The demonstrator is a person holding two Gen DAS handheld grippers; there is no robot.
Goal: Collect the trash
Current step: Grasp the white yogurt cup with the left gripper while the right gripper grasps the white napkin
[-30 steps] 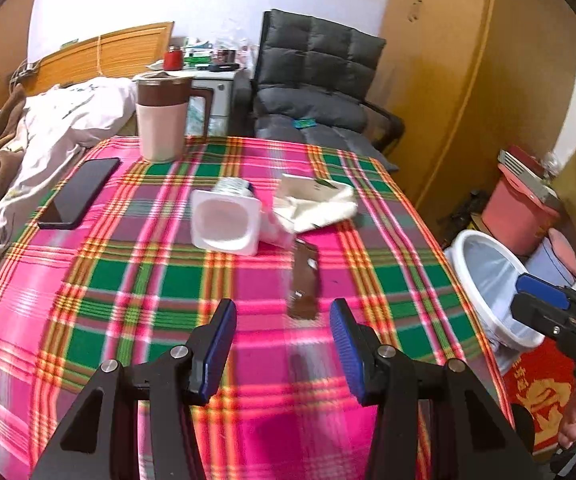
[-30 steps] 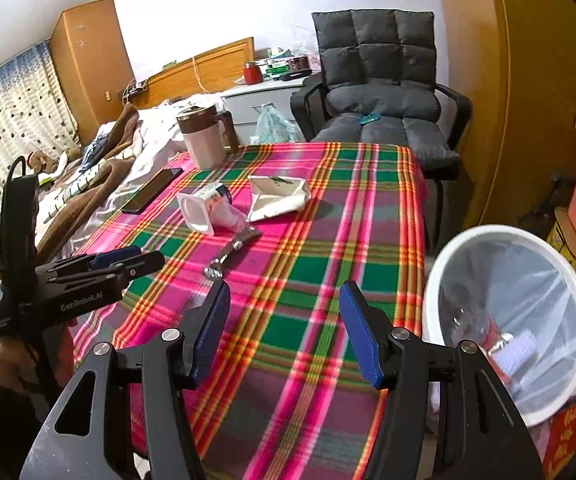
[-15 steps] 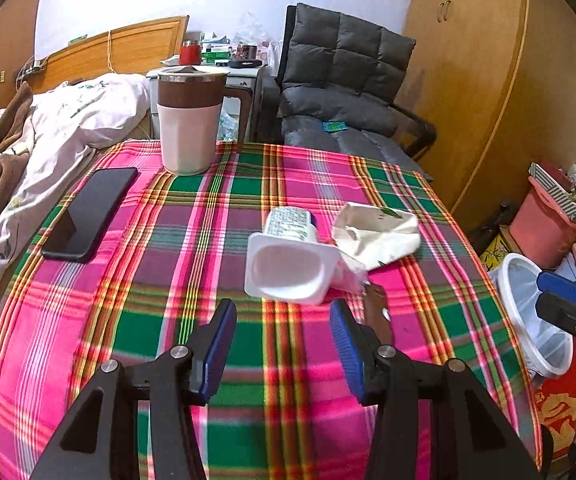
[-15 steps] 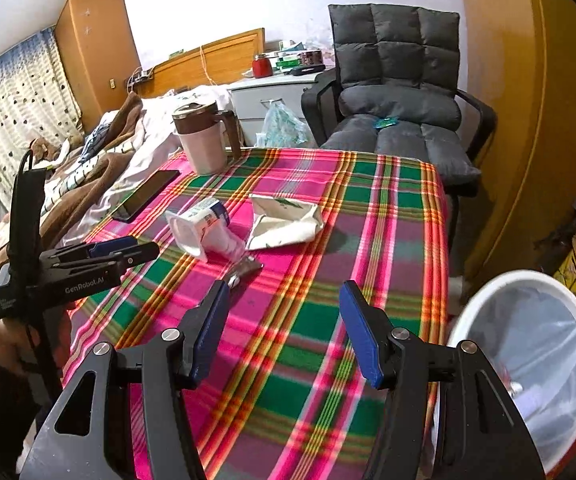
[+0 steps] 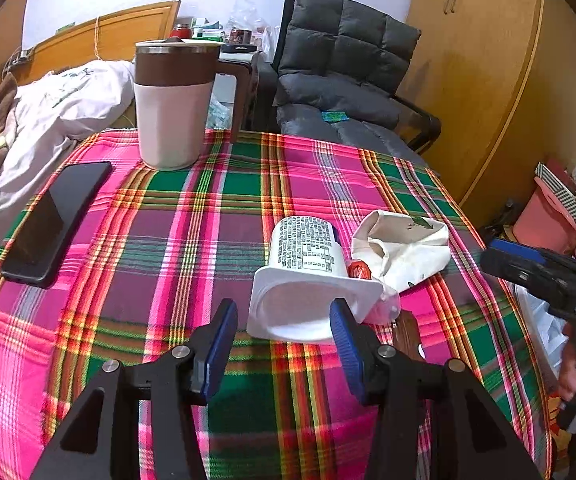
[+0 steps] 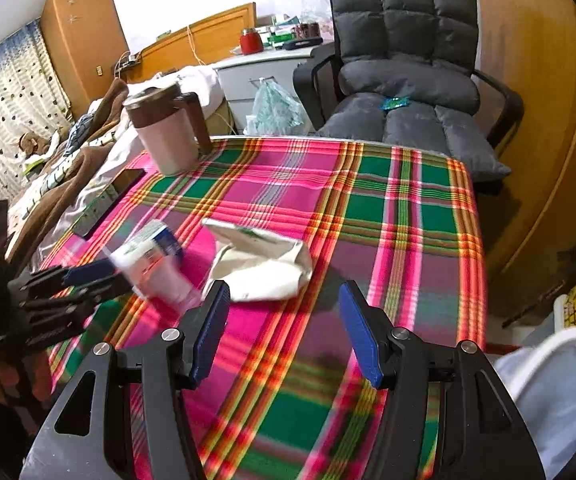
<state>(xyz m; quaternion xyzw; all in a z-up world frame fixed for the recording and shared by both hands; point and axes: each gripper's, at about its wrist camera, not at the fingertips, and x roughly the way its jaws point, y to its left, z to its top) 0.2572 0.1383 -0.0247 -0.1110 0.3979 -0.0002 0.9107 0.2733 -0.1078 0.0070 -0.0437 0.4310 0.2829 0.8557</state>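
Observation:
A white yogurt cup (image 5: 307,280) lies on its side on the plaid tablecloth (image 5: 168,240), its mouth toward me. My left gripper (image 5: 284,344) is open, its fingers on either side of the cup's rim, just short of it. A crumpled white paper bag (image 5: 403,248) lies right of the cup, and a brown wrapper (image 5: 407,332) sits in front of it. My right gripper (image 6: 284,332) is open and empty above the table, near the paper bag (image 6: 264,268). The cup (image 6: 152,260) shows blurred at its left.
A tall pink and brown mug (image 5: 174,100) and a black phone (image 5: 54,220) are at the table's far left. A grey chair (image 6: 403,72) stands behind the table. A white lined bin (image 6: 559,392) is on the floor at the right. A bed lies to the left.
Both grippers have moved forward over the table. The left one has closed in on the yogurt cup; the right one has swung away from the bin toward the paper bag.

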